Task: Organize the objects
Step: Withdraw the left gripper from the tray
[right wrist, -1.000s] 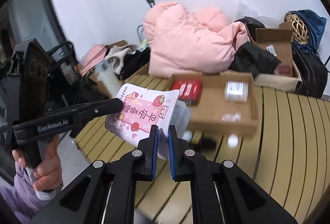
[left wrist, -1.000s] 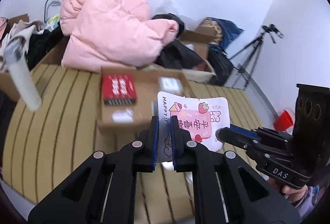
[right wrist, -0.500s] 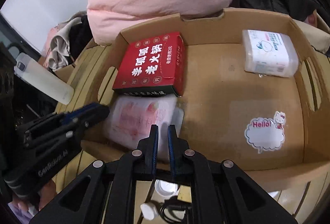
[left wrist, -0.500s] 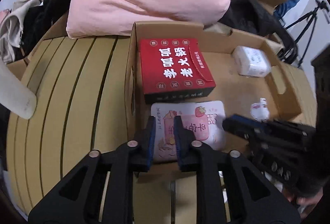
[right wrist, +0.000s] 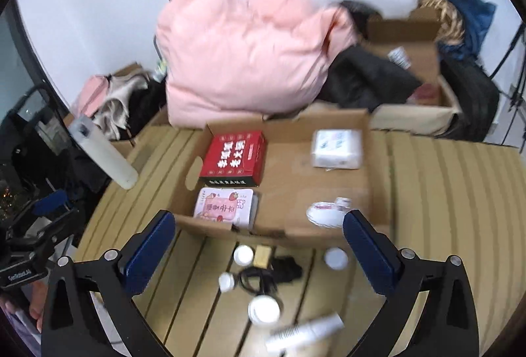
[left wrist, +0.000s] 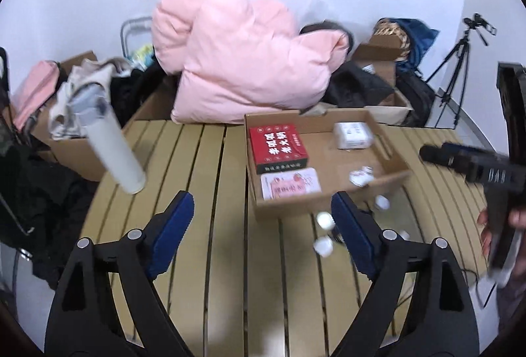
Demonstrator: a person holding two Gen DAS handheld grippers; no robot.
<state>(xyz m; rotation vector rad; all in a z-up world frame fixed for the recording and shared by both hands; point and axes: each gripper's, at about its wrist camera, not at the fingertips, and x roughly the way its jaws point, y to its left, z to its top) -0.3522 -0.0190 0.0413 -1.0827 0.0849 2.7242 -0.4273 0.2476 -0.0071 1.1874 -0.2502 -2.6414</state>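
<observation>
Both grippers, left [left wrist: 259, 214] and right [right wrist: 259, 235], hang with jaws released, empty. The pouch [right wrist: 226, 206] lies in the box [right wrist: 328, 179], beside the red carton [right wrist: 234, 158]. Placement looks complete; next, presumably, a loose jar [right wrist: 263, 310] from the table [right wrist: 460, 192].

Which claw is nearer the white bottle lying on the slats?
Right. The right claw hangs open just above the white bottle; the left claw is farther left.

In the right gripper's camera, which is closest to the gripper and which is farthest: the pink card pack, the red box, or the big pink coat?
1. Pink card pack: nearest the right gripper, at the cardboard box's front left.
2. Red box: just behind the pack, also on the left.
3. Pink coat: farthest, piled behind the cardboard box.
</observation>
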